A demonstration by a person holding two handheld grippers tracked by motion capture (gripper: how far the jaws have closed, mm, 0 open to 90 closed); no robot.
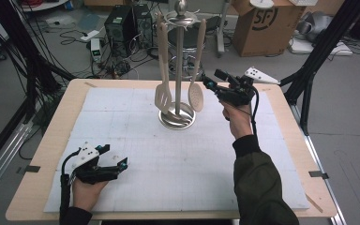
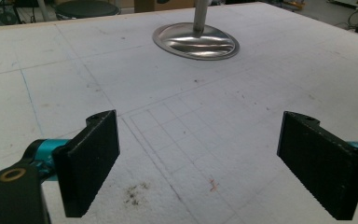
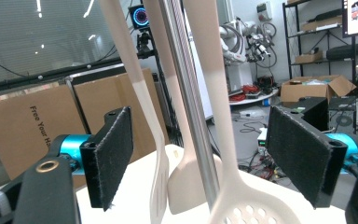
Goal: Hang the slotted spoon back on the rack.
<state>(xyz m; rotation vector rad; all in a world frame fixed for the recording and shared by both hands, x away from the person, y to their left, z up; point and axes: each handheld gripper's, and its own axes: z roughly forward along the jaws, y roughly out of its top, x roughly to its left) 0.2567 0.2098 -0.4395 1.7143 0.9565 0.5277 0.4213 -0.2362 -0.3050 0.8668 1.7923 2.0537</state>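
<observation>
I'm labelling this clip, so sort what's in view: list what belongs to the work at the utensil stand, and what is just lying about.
Part of the job:
- right gripper, jaws open beside the utensils
- skimmer hanging nearest it
- slotted turner
- metal stand

Just lying about:
- left gripper, open, resting on the white mat
- cardboard box on the floor
- computer tower

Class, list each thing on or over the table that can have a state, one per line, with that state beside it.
Slotted spatula: hanging from the rack, upright.
Perforated skimmer: hanging from the rack, not gripped.
Utensil rack: standing upright on the white mat.
Right gripper: open, raised, jaws beside the skimmer handle.
Left gripper: open, empty, low over the mat.
</observation>
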